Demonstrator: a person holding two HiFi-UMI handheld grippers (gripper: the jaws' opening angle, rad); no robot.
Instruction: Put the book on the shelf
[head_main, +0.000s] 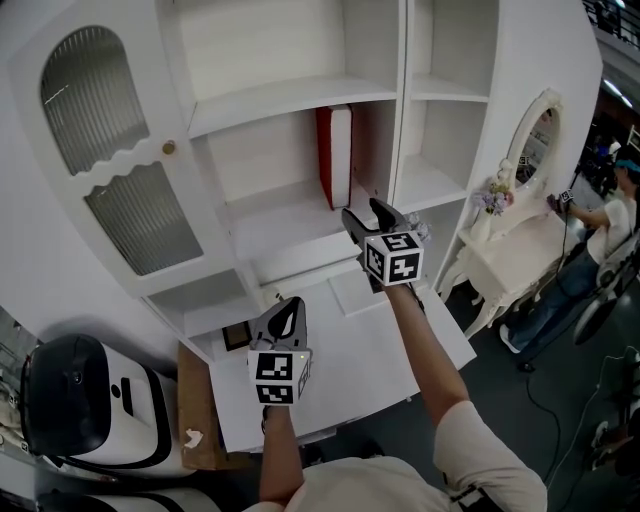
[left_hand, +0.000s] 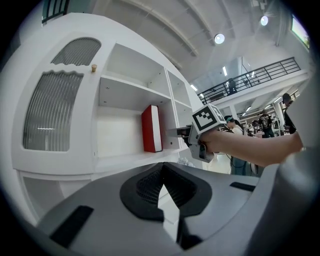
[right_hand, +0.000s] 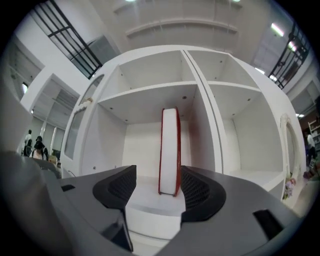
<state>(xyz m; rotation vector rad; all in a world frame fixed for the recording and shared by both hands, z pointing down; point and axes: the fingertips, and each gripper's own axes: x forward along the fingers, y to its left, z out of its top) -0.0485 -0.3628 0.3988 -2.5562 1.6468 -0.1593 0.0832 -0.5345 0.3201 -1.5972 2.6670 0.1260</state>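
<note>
Right gripper view shows the right gripper (right_hand: 156, 189) wide and empty, the red book (right_hand: 169, 150) upright on the shelf (right_hand: 147, 204) beyond it — placement looks done, so next back clear without nudging it — left gripper (left_hand: 161, 189) closed, empty.

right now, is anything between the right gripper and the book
Nothing visible does. The red book stands upright on the shelf, straight ahead of the open right gripper, with only bare shelf between them.

Grey moulded-plastic left gripper (head_main: 290, 306) and right gripper (head_main: 366, 214), same build. Black cross-hatched rubber pads (right_hand: 198, 192) inside the jaws. White cube with black square markers (head_main: 393, 257) on each. Person wears a cream short-sleeved top (head_main: 470, 435).
</note>
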